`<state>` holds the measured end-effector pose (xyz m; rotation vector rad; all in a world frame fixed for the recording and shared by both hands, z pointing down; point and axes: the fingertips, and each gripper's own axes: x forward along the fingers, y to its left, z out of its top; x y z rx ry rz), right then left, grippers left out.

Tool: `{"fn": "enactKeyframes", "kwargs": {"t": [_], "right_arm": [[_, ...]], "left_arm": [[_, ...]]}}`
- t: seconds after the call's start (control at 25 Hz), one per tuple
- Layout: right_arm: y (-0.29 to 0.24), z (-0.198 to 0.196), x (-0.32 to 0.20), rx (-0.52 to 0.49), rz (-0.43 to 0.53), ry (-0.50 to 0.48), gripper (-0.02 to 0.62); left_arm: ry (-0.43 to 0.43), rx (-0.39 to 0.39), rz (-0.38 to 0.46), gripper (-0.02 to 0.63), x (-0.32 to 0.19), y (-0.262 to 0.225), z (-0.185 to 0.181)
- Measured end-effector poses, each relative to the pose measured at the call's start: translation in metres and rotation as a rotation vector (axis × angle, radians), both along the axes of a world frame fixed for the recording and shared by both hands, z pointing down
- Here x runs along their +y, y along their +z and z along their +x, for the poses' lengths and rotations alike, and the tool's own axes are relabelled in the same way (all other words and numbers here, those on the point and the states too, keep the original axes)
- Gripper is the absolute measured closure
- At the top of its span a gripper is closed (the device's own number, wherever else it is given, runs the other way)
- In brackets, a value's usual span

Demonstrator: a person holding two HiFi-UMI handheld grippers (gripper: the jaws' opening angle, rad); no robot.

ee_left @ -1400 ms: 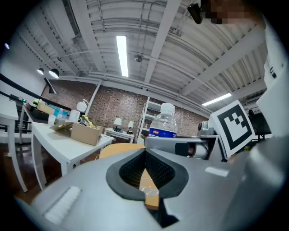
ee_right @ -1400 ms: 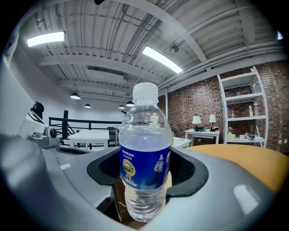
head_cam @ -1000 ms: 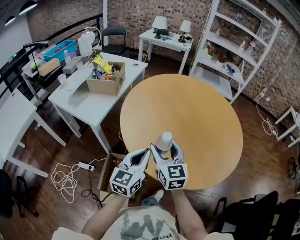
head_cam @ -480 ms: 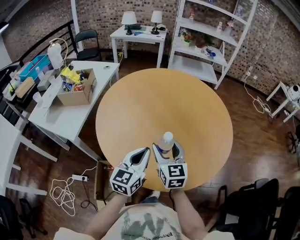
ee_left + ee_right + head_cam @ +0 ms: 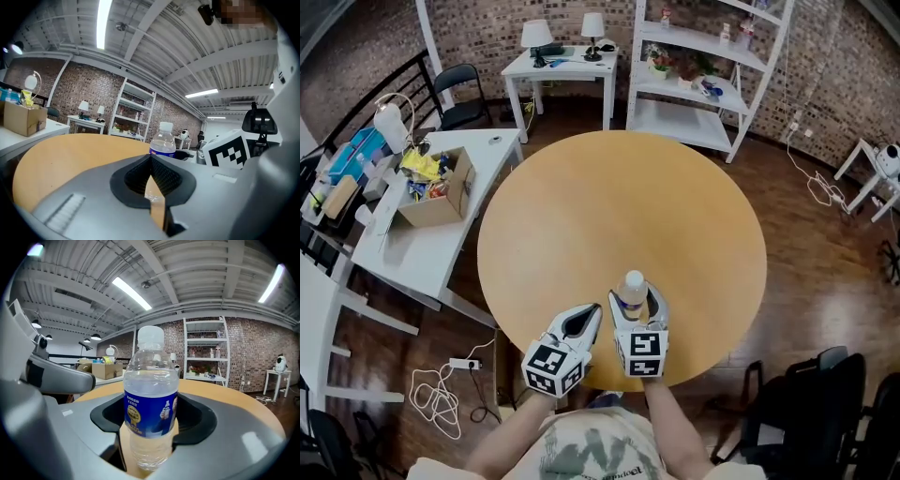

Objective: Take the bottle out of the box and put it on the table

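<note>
Head view looks steeply down from behind the left gripper (image 5: pixel 592 312) and right gripper (image 5: pixel 635 300). Each gripper view looks along its jaws, close; all share the table (image 5: pixel 619 206) ahead.

Looks like a loft workshop: brick walls (image 5: pixel 478 28), white shelving (image 5: pixel 698 127) far right, cluttered worktables (image 5: pixel 431 248) left, loose cables (image 5: pixel 436 398) near left.

Beside the round wooden table (image 5: pixel 619 206), a white table (image 5: pixel 422 258) carries a cardboard box (image 5: pixel 441 199).

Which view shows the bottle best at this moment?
The right gripper view: the bottle fills the centre, cap and blue label plain. The head view shows only its cap and shoulders from above; the left gripper view, just its top part, small.
</note>
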<state>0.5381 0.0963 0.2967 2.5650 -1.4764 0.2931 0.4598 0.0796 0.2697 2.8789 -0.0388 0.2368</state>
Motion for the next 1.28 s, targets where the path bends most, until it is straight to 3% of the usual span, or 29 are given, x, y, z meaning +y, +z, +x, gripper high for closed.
{"fn": "enactKeyframes", "kwargs": {"t": [0.4, 1.28], "right_arm": [[0.006, -0.001, -0.005, 0.008, 0.023, -0.068, 0.287], [0.019, -0.006, 0.023, -0.001, -0.024, 0.003, 0.255]], "left_arm": [[-0.01, -0.028, 0.001, 0.609, -0.001, 0.008, 0.011], [0.032, -0.014, 0.006, 0.609, 0.013, 0.005, 0.0]]}}
